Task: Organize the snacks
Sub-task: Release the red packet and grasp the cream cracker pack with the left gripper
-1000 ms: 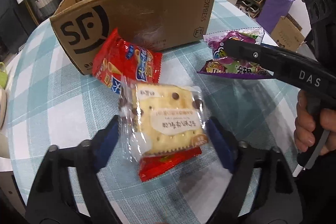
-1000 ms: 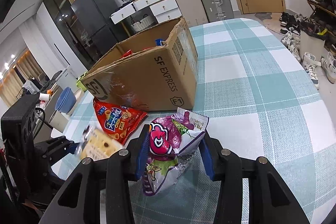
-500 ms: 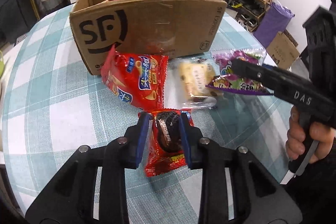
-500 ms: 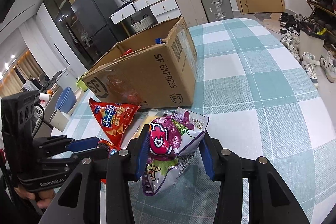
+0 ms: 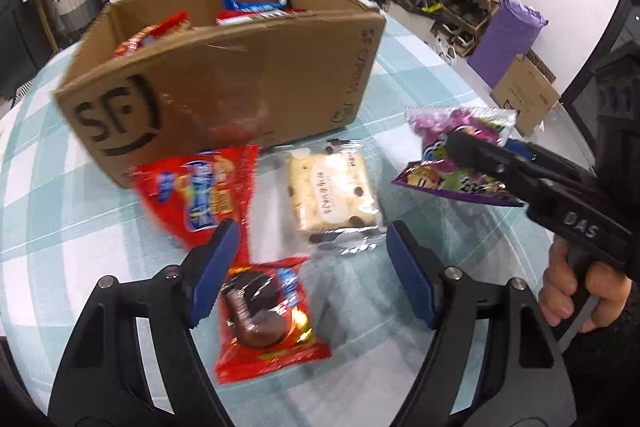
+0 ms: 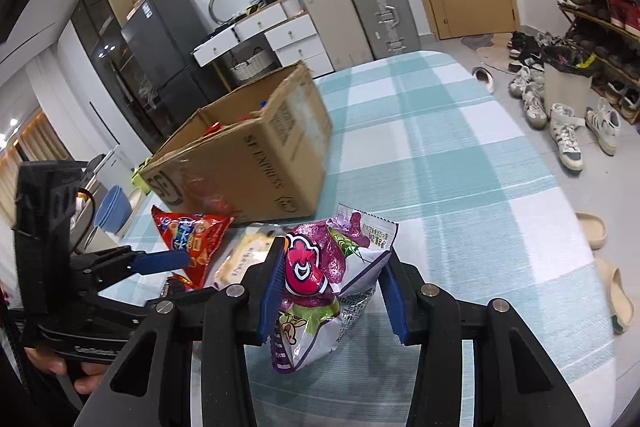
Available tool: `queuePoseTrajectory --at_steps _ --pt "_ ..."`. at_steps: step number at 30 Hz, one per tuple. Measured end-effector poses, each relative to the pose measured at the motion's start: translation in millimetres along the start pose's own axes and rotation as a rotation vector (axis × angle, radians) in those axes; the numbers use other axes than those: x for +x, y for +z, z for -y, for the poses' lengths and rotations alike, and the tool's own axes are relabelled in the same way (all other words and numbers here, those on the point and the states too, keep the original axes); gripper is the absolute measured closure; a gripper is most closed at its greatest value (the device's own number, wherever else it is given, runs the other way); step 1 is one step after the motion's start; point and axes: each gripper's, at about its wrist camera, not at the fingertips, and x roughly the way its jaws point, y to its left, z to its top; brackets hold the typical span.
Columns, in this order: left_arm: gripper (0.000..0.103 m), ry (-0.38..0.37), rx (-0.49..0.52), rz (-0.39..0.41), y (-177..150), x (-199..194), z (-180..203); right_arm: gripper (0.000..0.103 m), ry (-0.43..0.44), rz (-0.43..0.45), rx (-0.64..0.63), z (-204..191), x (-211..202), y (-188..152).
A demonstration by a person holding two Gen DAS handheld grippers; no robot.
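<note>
Right now the left gripper (image 5: 308, 267) is hovering with jaws that have just been opening, spread and empty, the red chocolate-pie packet (image 5: 266, 311) lying on the worktop (image 5: 80, 211) just below them. Beyond lies the cracker packet (image 5: 334, 193). Further right, the right gripper (image 6: 332, 287) is pinching the purple snack bag (image 6: 328, 275): light, crinkly, slippery, probably best gripped mid-body, before the cardboard box (image 5: 224, 83).
</note>
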Motion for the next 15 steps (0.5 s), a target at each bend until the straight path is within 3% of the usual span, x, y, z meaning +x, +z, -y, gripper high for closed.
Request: queuePoseTrajectory --at_steps 9,15 --pt "0.029 0.021 0.009 -0.088 8.9 43.8 18.5 0.059 0.000 0.007 0.012 13.2 -6.2 2.7" --pt "0.036 0.040 0.022 -0.068 9.7 52.7 21.7 0.059 -0.004 0.011 0.015 11.1 -6.9 2.4"
